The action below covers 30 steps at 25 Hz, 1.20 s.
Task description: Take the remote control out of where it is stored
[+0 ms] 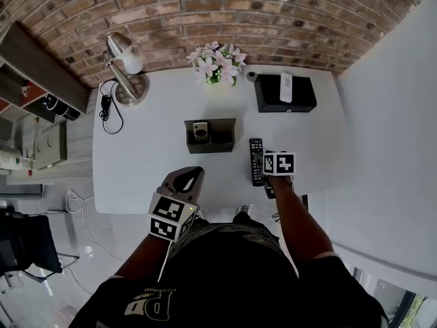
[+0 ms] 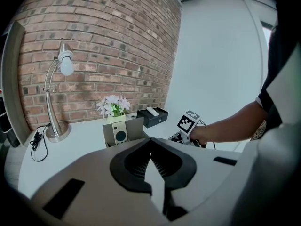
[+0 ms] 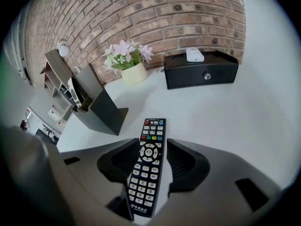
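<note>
A long black remote control (image 1: 256,160) lies flat on the white table (image 1: 150,162), to the right of a dark grey holder (image 1: 212,137). A small white remote (image 1: 200,131) stands upright inside that holder. My right gripper (image 3: 154,143) is open and straddles the near half of the black remote (image 3: 147,166). White table shows between the remote and the right-hand pad. In the head view the right gripper (image 1: 262,171) sits at the table's front right. My left gripper (image 1: 186,183) hovers at the front edge, shut and holding nothing; its pads meet in the left gripper view (image 2: 151,143).
A black box (image 1: 285,96) with a white device (image 1: 286,86) on top stands at the back right. A pot of pink flowers (image 1: 217,63) is at the back centre, with a silver desk lamp (image 1: 127,70) and its black cable (image 1: 106,108) at the back left. Shelving (image 1: 37,74) stands left of the table.
</note>
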Each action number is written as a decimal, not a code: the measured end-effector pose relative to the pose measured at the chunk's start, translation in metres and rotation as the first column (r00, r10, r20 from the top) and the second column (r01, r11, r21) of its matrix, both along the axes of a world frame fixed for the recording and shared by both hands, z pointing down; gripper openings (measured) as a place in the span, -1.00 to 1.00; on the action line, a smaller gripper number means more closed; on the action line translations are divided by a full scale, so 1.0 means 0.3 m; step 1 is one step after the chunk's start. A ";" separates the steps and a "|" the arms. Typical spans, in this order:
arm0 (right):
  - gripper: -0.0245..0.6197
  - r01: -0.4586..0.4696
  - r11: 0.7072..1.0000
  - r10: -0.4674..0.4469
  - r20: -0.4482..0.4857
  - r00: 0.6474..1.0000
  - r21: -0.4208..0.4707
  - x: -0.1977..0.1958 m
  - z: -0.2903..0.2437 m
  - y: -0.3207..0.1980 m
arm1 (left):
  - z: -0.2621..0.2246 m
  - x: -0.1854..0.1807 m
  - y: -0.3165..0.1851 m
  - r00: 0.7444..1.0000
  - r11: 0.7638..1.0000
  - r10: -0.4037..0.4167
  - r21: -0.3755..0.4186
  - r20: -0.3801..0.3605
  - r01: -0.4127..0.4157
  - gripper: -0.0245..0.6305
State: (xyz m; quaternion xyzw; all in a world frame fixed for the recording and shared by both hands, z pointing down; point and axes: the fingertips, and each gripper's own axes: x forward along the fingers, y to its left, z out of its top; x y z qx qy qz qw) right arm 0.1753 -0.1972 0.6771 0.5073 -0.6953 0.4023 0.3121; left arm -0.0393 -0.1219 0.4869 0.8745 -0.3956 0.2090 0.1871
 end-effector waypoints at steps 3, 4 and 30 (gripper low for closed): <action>-0.35 0.002 0.997 -0.004 0.032 0.999 0.075 -0.009 -0.073 -0.006 | -0.010 -0.002 -0.002 1.000 1.000 0.007 0.010 -0.004 -0.007 -0.91; -0.35 0.003 0.995 -0.009 0.058 0.998 0.103 -0.019 -0.106 -0.007 | -0.015 -0.005 -0.003 1.000 1.000 0.008 0.014 -0.008 -0.008 -0.91; -0.90 0.208 0.835 -0.322 0.148 0.935 0.509 -0.575 -0.629 0.165 | -0.061 -0.211 0.003 0.999 0.999 0.009 0.054 -0.035 -0.007 -0.91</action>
